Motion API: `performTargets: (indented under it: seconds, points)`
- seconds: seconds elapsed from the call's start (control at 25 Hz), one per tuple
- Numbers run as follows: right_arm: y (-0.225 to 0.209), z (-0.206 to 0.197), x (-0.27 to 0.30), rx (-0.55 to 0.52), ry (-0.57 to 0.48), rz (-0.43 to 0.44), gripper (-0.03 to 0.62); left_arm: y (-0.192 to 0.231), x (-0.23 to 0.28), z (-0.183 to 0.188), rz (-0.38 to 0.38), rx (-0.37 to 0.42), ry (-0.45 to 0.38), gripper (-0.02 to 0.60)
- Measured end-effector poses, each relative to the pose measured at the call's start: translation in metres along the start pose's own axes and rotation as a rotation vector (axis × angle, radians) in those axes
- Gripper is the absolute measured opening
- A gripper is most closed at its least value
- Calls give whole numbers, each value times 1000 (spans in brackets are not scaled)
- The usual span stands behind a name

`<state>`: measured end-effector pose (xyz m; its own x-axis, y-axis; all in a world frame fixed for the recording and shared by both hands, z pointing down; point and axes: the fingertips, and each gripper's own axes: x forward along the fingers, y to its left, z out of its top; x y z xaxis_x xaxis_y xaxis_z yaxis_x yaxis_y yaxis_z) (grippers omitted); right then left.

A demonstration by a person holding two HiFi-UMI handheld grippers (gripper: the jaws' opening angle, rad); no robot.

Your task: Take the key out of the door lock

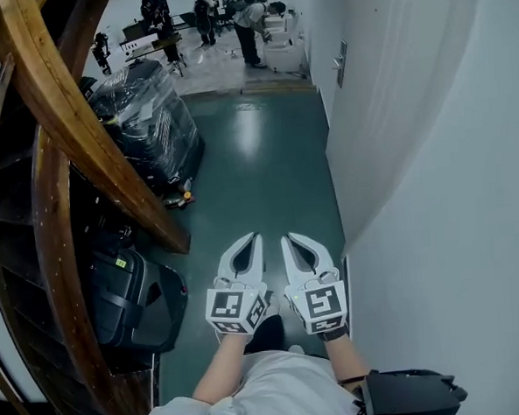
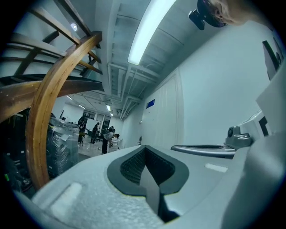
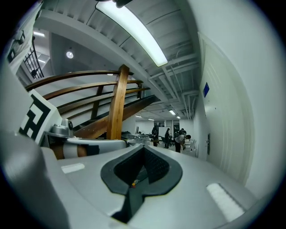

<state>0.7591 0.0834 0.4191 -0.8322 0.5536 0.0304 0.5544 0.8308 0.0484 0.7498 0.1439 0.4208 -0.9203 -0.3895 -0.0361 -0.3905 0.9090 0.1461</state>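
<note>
A white wall (image 1: 434, 191) lines the right of a green floor (image 1: 256, 158); a wooden stair rail (image 1: 70, 126) curves at left; far ahead on the wall is the door handle (image 1: 341, 63), its key too small to make out; the left hand-held gripper (image 1: 248, 240) and right hand-held gripper (image 1: 292, 240) hover side by side, jaws together, empty.

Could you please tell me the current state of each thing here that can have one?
Left gripper: shut, empty.
Right gripper: shut, empty.
Door: closed.
Door lock: too far off to show a key.
Ceiling light: on.
Pallet load: wrapped in plastic film.
</note>
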Motion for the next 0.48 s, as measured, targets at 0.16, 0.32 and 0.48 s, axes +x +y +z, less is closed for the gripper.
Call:
performTargets:
  seconds: [0.16,0.32,0.48]
  points:
    - [-30,5,64,-30,6,-31,6,38,62,11,-25,-4,-45,2]
    - [-53,14,132,-33,-15,-48,6,88,105,37,-29,-6,-104,2]
    - [-62,15,191,-39,-14,-33,6,140,140,45,3,-20,-120,2]
